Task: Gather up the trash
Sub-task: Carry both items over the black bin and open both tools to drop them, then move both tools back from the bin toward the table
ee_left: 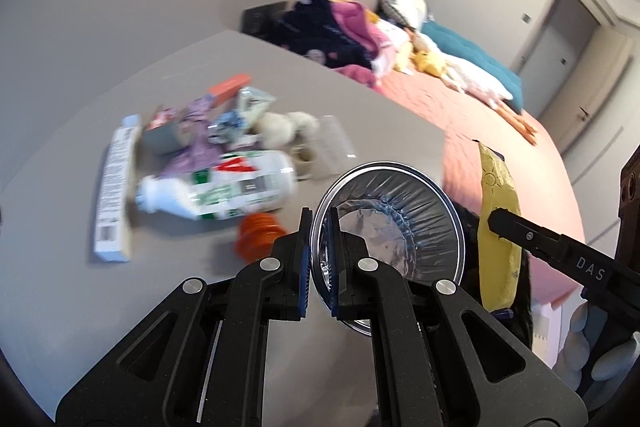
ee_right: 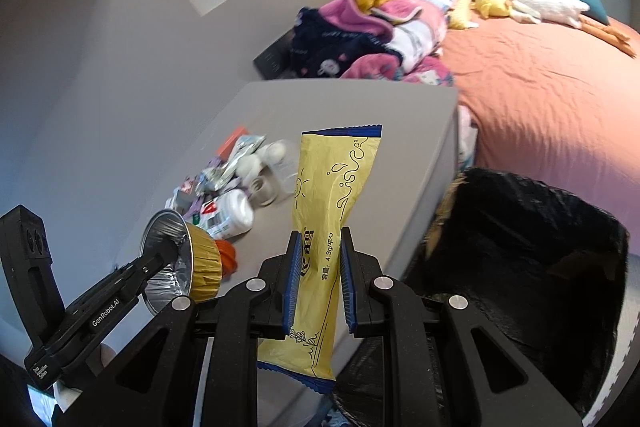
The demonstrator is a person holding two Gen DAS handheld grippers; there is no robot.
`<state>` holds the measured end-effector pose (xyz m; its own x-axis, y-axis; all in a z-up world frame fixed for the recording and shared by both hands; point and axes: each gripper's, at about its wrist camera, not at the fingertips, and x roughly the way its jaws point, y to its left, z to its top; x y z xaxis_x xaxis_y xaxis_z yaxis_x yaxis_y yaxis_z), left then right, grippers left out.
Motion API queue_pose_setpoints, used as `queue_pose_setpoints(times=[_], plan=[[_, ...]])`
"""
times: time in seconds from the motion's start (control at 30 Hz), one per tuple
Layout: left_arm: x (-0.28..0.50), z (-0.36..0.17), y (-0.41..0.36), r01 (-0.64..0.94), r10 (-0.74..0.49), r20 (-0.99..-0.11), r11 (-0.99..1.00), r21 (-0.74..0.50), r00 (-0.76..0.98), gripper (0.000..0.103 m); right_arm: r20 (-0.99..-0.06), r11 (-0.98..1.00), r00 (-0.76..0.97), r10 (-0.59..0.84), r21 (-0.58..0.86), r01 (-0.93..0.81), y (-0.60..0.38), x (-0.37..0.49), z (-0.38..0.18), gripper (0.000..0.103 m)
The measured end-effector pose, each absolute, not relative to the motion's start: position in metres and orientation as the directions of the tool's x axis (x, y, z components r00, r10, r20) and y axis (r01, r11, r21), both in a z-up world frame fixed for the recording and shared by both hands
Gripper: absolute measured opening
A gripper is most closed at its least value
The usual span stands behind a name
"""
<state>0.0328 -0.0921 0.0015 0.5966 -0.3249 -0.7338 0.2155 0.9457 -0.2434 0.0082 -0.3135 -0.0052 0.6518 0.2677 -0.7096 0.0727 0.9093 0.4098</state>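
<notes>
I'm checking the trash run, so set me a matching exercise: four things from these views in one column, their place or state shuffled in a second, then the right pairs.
Things:
1. foil cup
2. yellow wrapper
3. white bottle
4. bin with black bag

Places or states:
A. lying on its side on the grey table
B. pinched by its rim in the left gripper
C. standing open on the floor beside the bed
D. clamped upright in the right gripper

Pairs: 1-B, 2-D, 3-A, 4-C

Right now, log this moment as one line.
left gripper: shut on foil cup | right gripper: shut on yellow wrapper | bin: beside table
</notes>
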Motion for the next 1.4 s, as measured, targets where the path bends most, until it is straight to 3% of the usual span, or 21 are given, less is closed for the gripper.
queue_pose_setpoints(times=[0.8, 0.83, 0.87, 0.9, 0.93, 0.97, 1.0, 1.1, 1.4], plan=[[0.02, 0.002, -0.236, 0.586, -0.552, -0.739, 0.766, -0.266, 0.386, 0.006, -0.69, 0.85, 0.722, 0.047, 0.407, 0.334, -0.434, -0.068, 0.011, 0.02], [0.02, -0.001, -0.242, 0.6, -0.565, -0.741, 0.75, -0.279, 0.362, 0.006, -0.689, 0.845, 0.724, 0.04, 0.41, 0.344, -0.438, -0.071, 0.012, 0.021], [0.02, -0.003, -0.246, 0.611, -0.574, -0.745, 0.737, -0.288, 0.341, 0.006, -0.689, 0.838, 0.724, 0.032, 0.413, 0.356, -0.441, -0.073, 0.012, 0.029], [0.022, -0.006, -0.249, 0.618, -0.579, -0.75, 0.727, -0.299, 0.318, 0.011, -0.683, 0.829, 0.73, 0.021, 0.42, 0.369, -0.446, -0.079, 0.014, 0.038], [0.023, -0.01, -0.253, 0.62, -0.582, -0.762, 0.717, -0.318, 0.283, 0.019, -0.678, 0.823, 0.735, 0.003, 0.419, 0.383, -0.45, -0.082, 0.015, 0.055], [0.024, -0.013, -0.257, 0.616, -0.575, -0.777, 0.717, -0.327, 0.257, 0.06, -0.672, 0.818, 0.74, -0.024, 0.412, 0.401, -0.452, -0.087, 0.017, 0.066], [0.025, -0.016, -0.26, 0.609, -0.563, -0.788, 0.723, -0.325, 0.248, 0.09, -0.662, 0.814, 0.748, -0.053, 0.406, 0.416, -0.455, -0.091, 0.019, 0.068], [0.017, -0.008, -0.263, 0.635, -0.581, -0.762, 0.711, -0.303, 0.287, 0.091, -0.641, 0.811, 0.763, -0.083, 0.402, 0.425, -0.459, -0.097, 0.023, 0.076], [0.017, -0.006, -0.252, 0.609, -0.556, -0.762, 0.743, -0.276, 0.333, 0.091, -0.632, 0.828, 0.772, -0.067, 0.396, 0.396, -0.454, -0.092, 0.022, 0.077]])
